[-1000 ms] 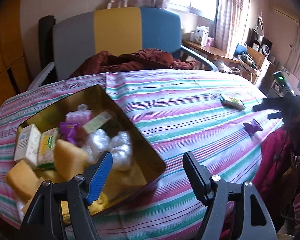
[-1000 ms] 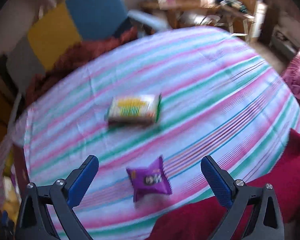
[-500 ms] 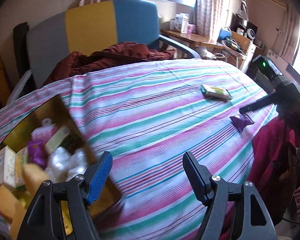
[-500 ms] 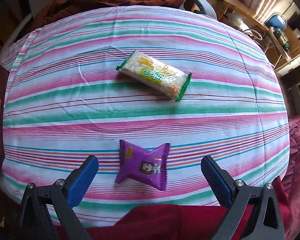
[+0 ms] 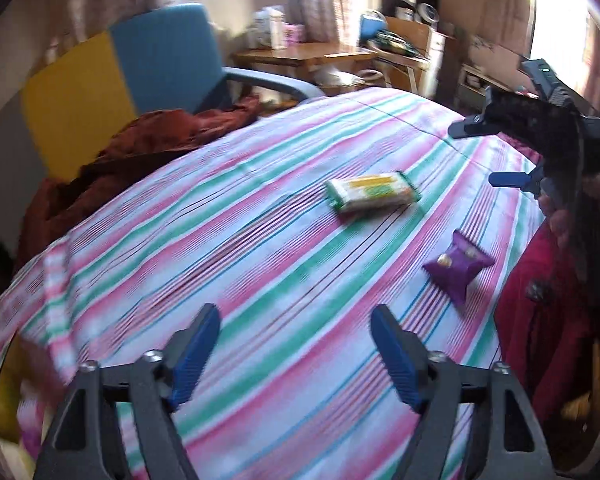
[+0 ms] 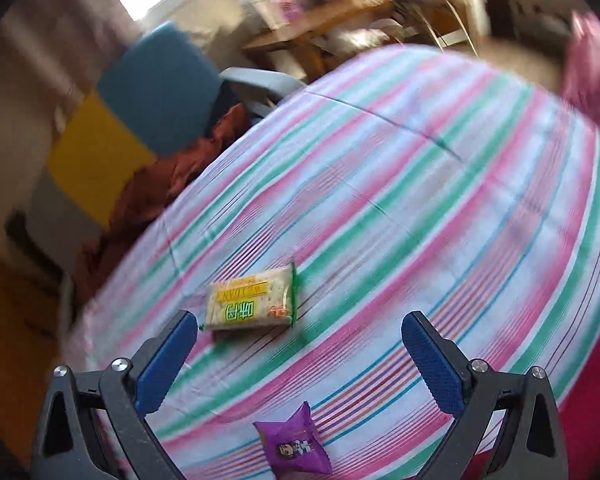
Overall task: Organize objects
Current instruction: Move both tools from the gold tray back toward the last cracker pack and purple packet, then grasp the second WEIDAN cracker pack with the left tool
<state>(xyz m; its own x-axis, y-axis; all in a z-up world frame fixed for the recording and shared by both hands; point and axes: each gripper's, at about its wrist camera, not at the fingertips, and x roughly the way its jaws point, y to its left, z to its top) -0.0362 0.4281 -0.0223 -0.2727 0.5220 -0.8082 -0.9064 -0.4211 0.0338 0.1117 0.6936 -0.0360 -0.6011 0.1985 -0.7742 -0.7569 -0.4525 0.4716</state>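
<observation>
L tool (image 5: 296, 350) opening, empty. R tool (image 6: 300, 354) wide, empty: purple snack pouch (image 6: 296, 450) at 6 o'clock, cracker pack (image 6: 252, 300) at 11, on striped surface (image 6: 420, 208).

The green-edged cracker packet (image 6: 252, 300) carries the only print of any size. In the right wrist view a yellow band across its face holds a row of dark letters, and below it sit 2 large green characters, apparently Chinese; both are upside down and too blurred to read. The purple snack packet (image 6: 294, 450) shows a small cartoon figure and pale lettering that cannot be made out. In the left wrist view both packets are smeared, with no legible print.
</observation>
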